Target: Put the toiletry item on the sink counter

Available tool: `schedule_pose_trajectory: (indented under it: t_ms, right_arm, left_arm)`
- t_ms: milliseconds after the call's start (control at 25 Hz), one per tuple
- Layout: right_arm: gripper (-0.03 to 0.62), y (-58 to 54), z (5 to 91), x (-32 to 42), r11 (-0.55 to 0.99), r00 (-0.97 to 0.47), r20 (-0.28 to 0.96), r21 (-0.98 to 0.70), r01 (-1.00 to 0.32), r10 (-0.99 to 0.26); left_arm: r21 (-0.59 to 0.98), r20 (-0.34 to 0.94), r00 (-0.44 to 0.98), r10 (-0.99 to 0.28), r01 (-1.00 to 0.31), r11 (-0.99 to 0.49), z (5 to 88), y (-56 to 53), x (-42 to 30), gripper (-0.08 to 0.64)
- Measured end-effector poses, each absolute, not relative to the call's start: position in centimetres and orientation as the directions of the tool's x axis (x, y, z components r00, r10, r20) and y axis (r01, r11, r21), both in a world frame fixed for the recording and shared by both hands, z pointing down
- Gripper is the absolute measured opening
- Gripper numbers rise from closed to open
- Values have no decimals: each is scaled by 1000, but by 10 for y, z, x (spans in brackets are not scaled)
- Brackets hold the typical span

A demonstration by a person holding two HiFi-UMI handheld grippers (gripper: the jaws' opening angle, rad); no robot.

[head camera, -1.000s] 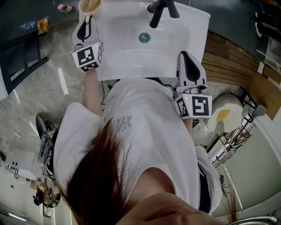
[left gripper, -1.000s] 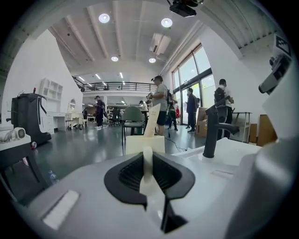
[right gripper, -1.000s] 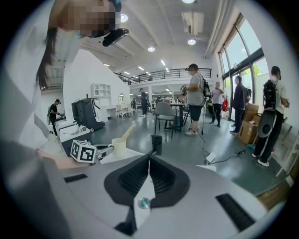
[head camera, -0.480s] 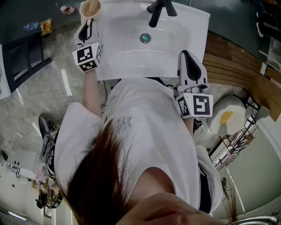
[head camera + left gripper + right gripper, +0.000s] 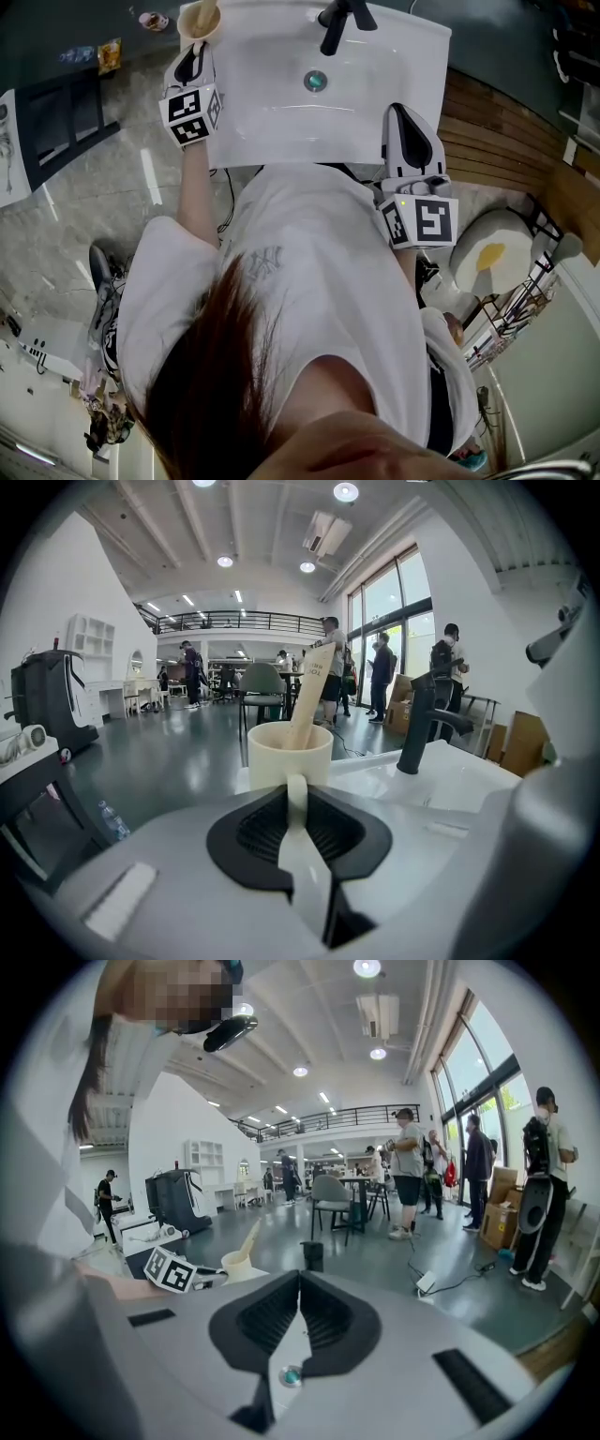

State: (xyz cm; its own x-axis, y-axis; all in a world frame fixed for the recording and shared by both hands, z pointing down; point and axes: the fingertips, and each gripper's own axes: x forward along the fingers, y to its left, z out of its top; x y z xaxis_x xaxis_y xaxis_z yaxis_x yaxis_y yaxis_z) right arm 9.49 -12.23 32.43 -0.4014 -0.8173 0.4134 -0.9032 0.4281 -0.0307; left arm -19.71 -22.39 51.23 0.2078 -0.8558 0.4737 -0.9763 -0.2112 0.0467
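Observation:
A cream cup [image 5: 199,17] with a handle is at the far left corner of the white sink [image 5: 281,131]. A pale toiletry tube [image 5: 312,691] leans inside the cup [image 5: 289,752]. My left gripper [image 5: 193,52] reaches it from the near side, and in the left gripper view the left gripper [image 5: 296,794] is shut on the cup's handle. The gripper hides the cup's base. My right gripper [image 5: 399,112] hovers over the sink's near right edge. In the right gripper view the right gripper [image 5: 300,1277] has its tips together and holds nothing.
A black faucet [image 5: 336,23] stands at the back of the basin, with the drain [image 5: 315,82] in front of it. Snack packets [image 5: 111,54] and a small dish [image 5: 152,19] lie on the floor to the left. A white round seat [image 5: 497,253] is at the right.
The left gripper has tilted a little while staying at the cup's handle. The right gripper has kept its place. The head view has shifted slightly.

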Motion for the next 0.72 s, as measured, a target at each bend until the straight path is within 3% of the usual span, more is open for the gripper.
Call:
schedule_pose_trajectory:
  t_ms: [280, 480, 720]
  right_arm:
    - [11, -121, 317, 100, 422, -402, 390, -36, -906, -828]
    - [11, -120, 313, 103, 418, -399, 378, -36, -908, -835]
    - [11, -117, 312, 109, 410, -393, 375, -38, -911, -840]
  left_arm:
    - [40, 478, 225, -849, -971, -234, 512, -223, -194, 49]
    - [22, 501, 219, -837, -970, -241, 514, -221, -187, 116]
    - [11, 509, 190, -840, -977, -214, 510, -218, -191, 132]
